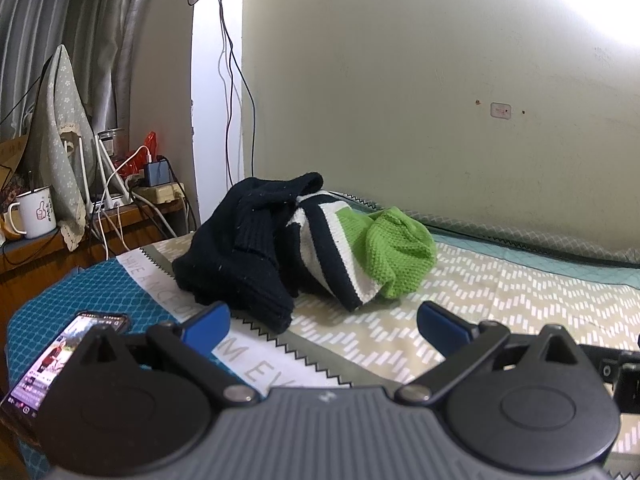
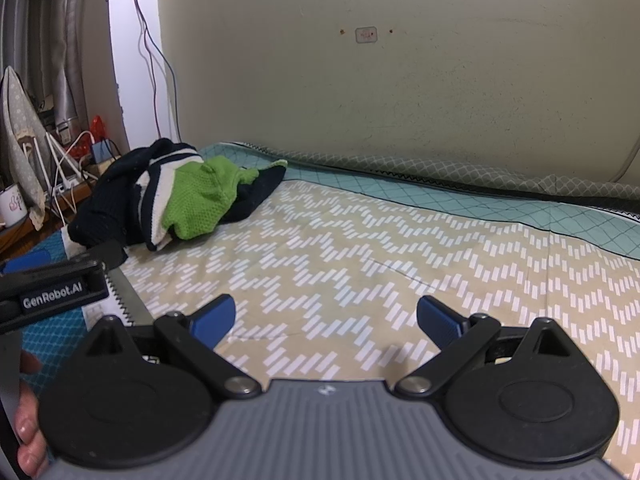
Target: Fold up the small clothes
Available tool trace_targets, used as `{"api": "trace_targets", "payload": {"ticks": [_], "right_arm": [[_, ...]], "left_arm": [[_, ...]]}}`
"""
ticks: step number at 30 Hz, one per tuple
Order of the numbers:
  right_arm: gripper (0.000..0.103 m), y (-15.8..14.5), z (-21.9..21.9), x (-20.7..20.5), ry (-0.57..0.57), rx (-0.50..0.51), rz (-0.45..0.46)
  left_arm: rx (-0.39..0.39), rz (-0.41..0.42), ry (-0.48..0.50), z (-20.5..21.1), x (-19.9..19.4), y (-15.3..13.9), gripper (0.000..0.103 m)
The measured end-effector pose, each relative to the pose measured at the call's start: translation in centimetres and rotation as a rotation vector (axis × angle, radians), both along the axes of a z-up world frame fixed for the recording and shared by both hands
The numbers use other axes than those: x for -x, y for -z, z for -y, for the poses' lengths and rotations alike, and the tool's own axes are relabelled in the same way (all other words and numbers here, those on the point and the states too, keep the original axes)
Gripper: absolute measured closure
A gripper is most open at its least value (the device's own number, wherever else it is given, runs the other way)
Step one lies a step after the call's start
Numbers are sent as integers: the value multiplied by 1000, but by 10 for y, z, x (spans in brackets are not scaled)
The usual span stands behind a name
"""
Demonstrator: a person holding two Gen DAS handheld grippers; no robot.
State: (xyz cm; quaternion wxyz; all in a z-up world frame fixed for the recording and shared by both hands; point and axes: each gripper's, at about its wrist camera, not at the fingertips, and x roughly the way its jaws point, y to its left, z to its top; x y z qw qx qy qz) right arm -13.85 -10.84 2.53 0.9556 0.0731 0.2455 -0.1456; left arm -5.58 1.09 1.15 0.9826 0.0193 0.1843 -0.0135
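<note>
A crumpled knitted garment (image 1: pixel 304 240) in navy, white stripe and bright green lies heaped on the patterned bed sheet (image 1: pixel 500 300). My left gripper (image 1: pixel 322 320) hovers just in front of it, open, with nothing between its blue fingertips (image 1: pixel 208 326). In the right wrist view the same garment (image 2: pixel 180 196) sits far off at the left, near the sheet's corner. My right gripper (image 2: pixel 326 320) is open and empty over bare sheet (image 2: pixel 400 248). The left gripper's body (image 2: pixel 52 288) shows at the left edge of that view.
A phone (image 1: pixel 60 360) with a lit screen lies on the blue sheet corner at left. Beyond the bed's left edge a wooden side table (image 1: pixel 48 240) carries a mug (image 1: pixel 34 212), a power strip and tangled cables. The wall (image 1: pixel 440 100) bounds the far side. A hand (image 2: pixel 28 432) shows low left.
</note>
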Motion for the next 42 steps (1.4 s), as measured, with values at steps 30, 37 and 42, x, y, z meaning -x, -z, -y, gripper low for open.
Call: {"api": "trace_targets", "payload": {"ticks": [30, 37, 42], "right_arm": [[11, 0, 0, 0, 0, 0, -1], [11, 0, 0, 0, 0, 1, -1], [11, -1, 0, 0, 0, 1, -1]], "left_arm": [[-12, -6, 11, 2, 0, 1, 0], [-12, -6, 10, 2, 0, 1, 0], [-12, -7, 11, 2, 0, 1, 0]]}}
